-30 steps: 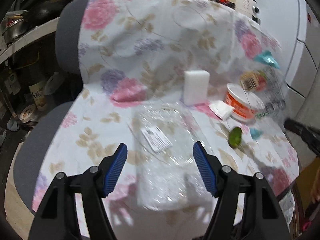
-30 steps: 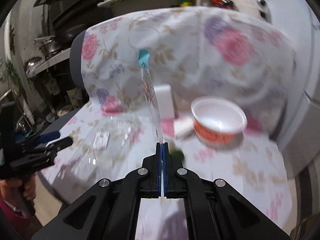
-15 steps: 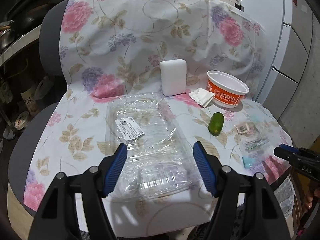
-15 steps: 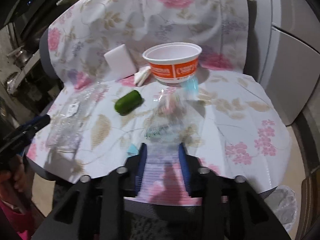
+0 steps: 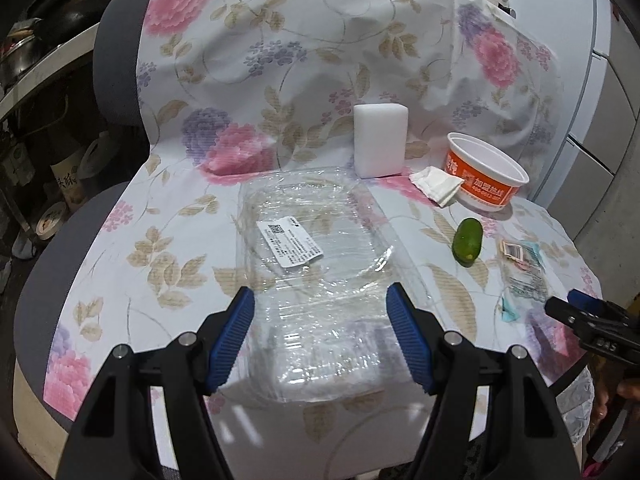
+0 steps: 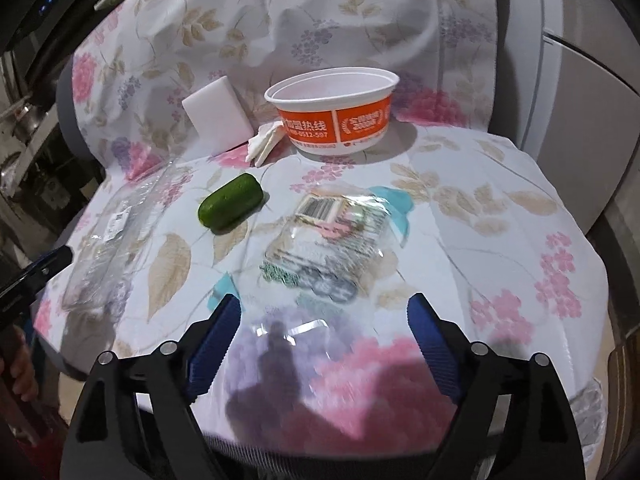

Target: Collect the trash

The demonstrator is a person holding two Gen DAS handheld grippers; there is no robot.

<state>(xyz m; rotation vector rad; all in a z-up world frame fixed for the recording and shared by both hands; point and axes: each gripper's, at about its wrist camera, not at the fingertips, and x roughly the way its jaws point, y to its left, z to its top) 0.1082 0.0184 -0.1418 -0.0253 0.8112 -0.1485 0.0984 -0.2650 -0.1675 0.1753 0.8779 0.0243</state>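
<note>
A clear plastic clamshell container (image 5: pixel 320 264) with a white label lies on the flowered chair seat (image 5: pixel 160 264). My left gripper (image 5: pixel 322 336) stands open over its near end, one finger at each side. A clear wrapper (image 6: pixel 328 248) with a barcode and teal corners lies flat on the seat. Its near end reaches between the fingers of my right gripper (image 6: pixel 324 340), whose jaws are opening, pads off it. An orange-and-white bowl (image 6: pixel 336 116), a folded tissue (image 6: pixel 264 140) and a green cucumber piece (image 6: pixel 230 206) lie further back.
A white foam block (image 5: pixel 380 140) leans on the cloth-covered backrest. Shelves with pots and jars (image 5: pixel 40 120) stand to the left, white cabinet doors (image 5: pixel 600 140) to the right. A translucent bag (image 6: pixel 592 412) hangs below the seat's right edge. A person's hand (image 6: pixel 20 372) holds the left gripper.
My right gripper went from shut on the wrapper, held up in the air, to wide open low over the seat. The wrapper now lies on the cloth. The left gripper barely moved.
</note>
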